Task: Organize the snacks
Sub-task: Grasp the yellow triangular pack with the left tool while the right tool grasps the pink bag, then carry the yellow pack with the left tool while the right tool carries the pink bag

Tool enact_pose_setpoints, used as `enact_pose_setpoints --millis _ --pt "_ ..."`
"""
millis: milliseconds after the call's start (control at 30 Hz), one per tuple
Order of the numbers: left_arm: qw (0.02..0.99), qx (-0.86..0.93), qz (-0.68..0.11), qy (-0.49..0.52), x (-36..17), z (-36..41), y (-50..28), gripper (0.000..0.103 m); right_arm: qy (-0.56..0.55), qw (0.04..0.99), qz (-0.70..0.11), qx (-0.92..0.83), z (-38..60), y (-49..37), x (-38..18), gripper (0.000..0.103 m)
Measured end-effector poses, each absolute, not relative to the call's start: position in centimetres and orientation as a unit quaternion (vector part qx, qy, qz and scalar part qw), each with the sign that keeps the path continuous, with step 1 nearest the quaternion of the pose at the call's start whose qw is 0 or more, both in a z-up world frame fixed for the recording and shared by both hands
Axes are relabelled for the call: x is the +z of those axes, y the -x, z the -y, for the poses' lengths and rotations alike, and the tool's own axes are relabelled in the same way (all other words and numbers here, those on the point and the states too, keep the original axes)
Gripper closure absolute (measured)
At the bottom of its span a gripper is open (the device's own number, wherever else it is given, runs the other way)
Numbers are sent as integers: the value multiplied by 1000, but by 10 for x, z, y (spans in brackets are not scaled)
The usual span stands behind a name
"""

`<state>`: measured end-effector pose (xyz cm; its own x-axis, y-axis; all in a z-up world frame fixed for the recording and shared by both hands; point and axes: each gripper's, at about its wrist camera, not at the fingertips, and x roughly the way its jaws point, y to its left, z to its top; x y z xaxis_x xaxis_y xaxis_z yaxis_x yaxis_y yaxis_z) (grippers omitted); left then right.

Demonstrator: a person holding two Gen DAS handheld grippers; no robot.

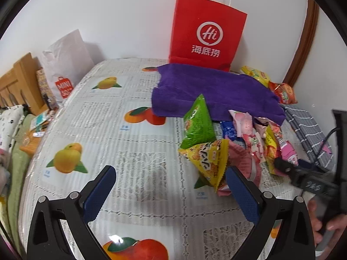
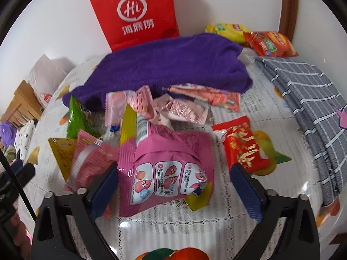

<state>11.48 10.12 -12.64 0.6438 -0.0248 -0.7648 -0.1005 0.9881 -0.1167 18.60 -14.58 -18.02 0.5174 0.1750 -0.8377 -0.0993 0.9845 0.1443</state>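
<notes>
A heap of snack packets lies on a fruit-print tablecloth [image 1: 108,130] in front of a purple towel [image 1: 208,91]. In the left wrist view a green bag [image 1: 198,125] and a yellow bag [image 1: 209,160] stand at the heap's near edge. My left gripper [image 1: 171,173] is open and empty, its right finger beside the yellow bag. In the right wrist view my right gripper [image 2: 175,173] is open, its jaws either side of a magenta packet [image 2: 167,169] with cartoon sweet potatoes. A red packet [image 2: 243,143] lies to the right. The right gripper also shows in the left wrist view [image 1: 288,169].
A red paper bag [image 1: 206,30] stands against the wall behind the towel. A yellow packet [image 2: 227,31] and an orange packet [image 2: 269,43] lie at the back right. A grey checked cloth [image 2: 308,108] lies right. A white shopping bag [image 1: 63,65] stands at left.
</notes>
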Motion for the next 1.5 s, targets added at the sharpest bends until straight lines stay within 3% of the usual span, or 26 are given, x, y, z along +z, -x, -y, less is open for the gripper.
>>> enact_pose_setpoints --millis 167,467,867,1000,1133,1500 --pt "900 -6 -426 88 -132 -92 -126 1 -30 867 -490 81 143 -189 -189 28" --pt "887 -3 -457 68 -156 -75 -148 3 5 884 -462 76 142 -176 -181 34" --pt "876 -5 -479 63 -174 -69 -169 18 13 892 -442 91 144 -156 -175 37" --pt "871 -16 -485 72 -179 -68 -173 32 14 893 -442 90 146 -151 -175 37" --pt "868 -23 -491 70 -181 -65 -174 60 8 891 -445 88 151 -147 -174 37" --pt "868 -15 -490 76 -161 -82 -151 66 -8 893 -442 84 158 -134 -160 39"
